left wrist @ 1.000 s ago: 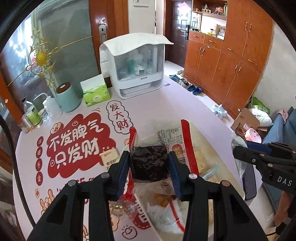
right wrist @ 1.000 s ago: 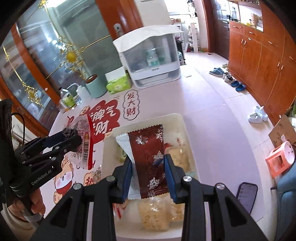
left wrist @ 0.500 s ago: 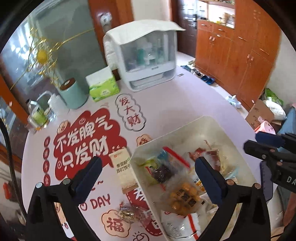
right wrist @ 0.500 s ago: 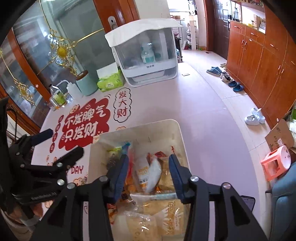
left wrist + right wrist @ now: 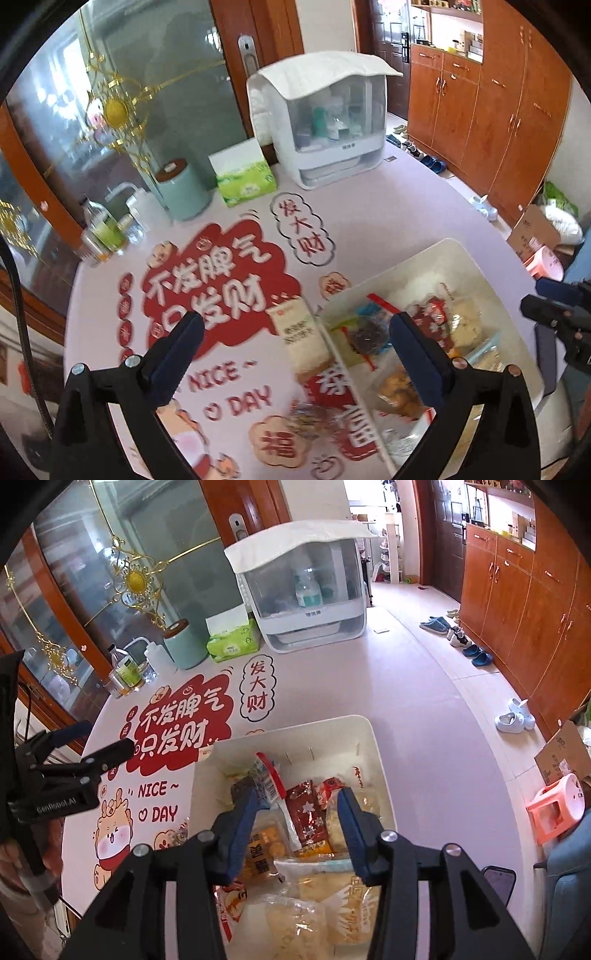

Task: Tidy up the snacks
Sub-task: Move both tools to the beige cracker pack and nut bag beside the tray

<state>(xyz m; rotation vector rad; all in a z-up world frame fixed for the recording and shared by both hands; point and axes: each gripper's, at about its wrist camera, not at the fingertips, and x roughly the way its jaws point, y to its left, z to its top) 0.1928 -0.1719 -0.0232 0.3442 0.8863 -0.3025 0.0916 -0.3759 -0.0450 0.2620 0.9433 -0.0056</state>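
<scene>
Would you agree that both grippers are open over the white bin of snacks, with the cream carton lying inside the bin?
Not quite: the cream carton lies on the tablecloth just outside the white bin, against its left rim, as the left wrist view shows. The left gripper and right gripper are indeed open and empty.

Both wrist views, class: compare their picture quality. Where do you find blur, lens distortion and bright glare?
Left wrist view: motion blur smears the tablecloth print and the snacks in the white bin; the cabinets bow outward. Right wrist view: sharp, the red snowflake packet is crisp; the hallway is overexposed; dark fisheye corners in both.
</scene>
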